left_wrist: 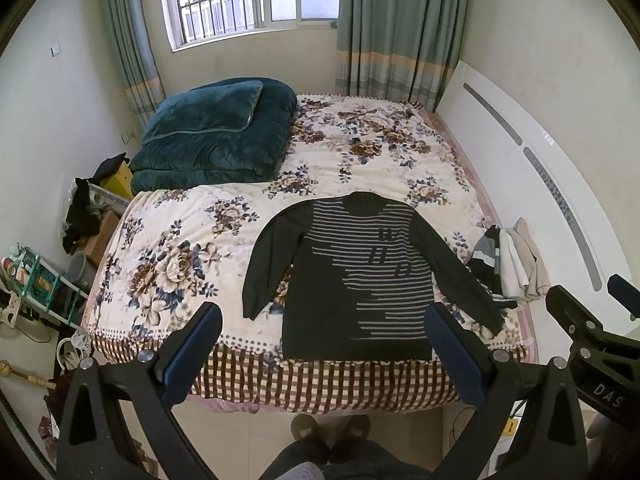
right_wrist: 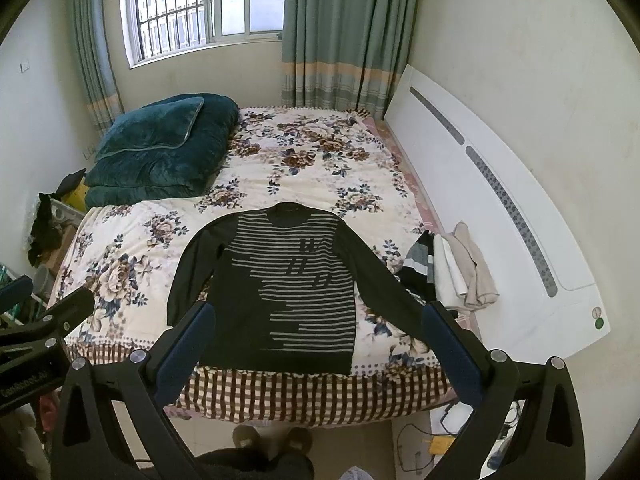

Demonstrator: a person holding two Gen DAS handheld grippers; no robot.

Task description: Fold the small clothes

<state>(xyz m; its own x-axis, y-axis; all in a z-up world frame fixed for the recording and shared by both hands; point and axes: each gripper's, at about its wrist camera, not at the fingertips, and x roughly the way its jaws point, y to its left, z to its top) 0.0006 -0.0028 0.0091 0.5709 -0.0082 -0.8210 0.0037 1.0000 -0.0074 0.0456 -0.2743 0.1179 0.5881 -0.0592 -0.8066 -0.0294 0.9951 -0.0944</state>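
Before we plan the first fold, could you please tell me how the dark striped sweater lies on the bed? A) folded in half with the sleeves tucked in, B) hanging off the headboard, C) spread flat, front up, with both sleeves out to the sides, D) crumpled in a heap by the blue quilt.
C: the sweater lies flat on the floral bedspread, stripes and letters up, each sleeve angled outward, unfolded.

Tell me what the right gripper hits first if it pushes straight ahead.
Probably the sweater: it lies flat on the bed, centred between the open right gripper fingers, nothing in between. Depth is unclear.
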